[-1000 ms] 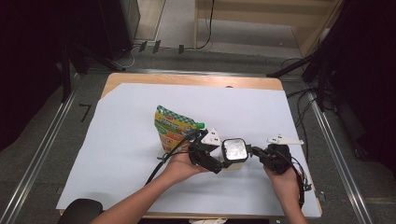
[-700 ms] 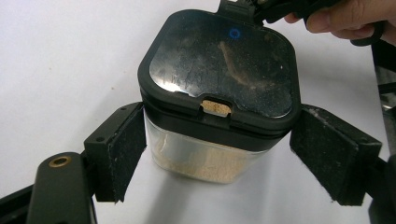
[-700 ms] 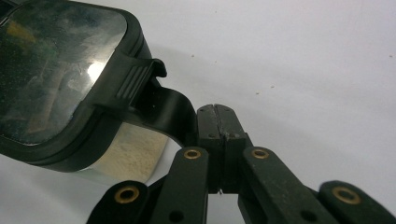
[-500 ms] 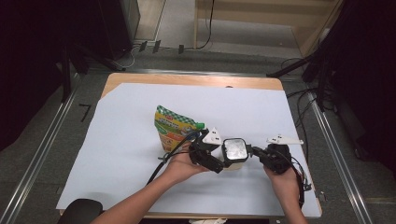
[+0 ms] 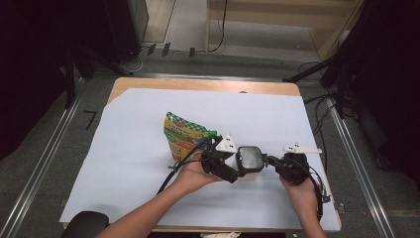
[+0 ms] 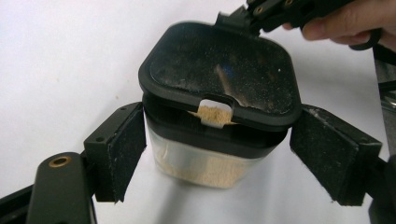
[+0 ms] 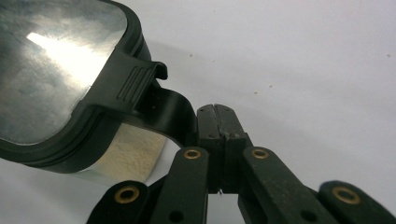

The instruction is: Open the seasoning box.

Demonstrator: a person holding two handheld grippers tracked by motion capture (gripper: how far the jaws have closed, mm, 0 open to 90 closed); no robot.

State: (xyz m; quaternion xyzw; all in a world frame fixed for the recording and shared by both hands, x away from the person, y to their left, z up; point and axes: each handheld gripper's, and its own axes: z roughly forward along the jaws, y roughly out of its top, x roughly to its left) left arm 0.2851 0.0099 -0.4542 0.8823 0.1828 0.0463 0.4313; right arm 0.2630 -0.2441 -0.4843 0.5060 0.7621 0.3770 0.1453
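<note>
1. Far left of the work sits a green-and-yellow pouch (image 5: 184,139), a soft printed packet with a green screw cap at its right corner. It lies flat on the white sheet (image 5: 124,163) that covers the table, touching nothing in use.

2. The left gripper (image 5: 229,168) comes in from the near left. In the left gripper view its two black jaws stand apart on either side of the container (image 6: 210,154), their rough, felt-like pads (image 6: 125,154) close to the walls but not pressing them, so I judge it as bracing rather than gripping.

3. The container, right of the pouch and between the two grippers, stands on the sheet. It is a small, rounded-square box with clear plastic walls, a black collar and a tan, grainy powder filling the lower part. Powder dust speckles its hinged black lid (image 6: 219,74), and a small white tab (image 6: 215,112) at the front edge is coated with it.

4. The lid is raised a little at the front, so opening looks begun but not finished. Swinging it fully back is left, and perhaps filling from the pouch.

5. The right gripper (image 7: 217,122) reaches in from the near right. Its jaws are pressed together, pinching the lid's thin, smooth plastic hinge strap (image 7: 170,109) beside a ribbed catch.

6. Tan crumbs dot the sheet on the right.
</note>
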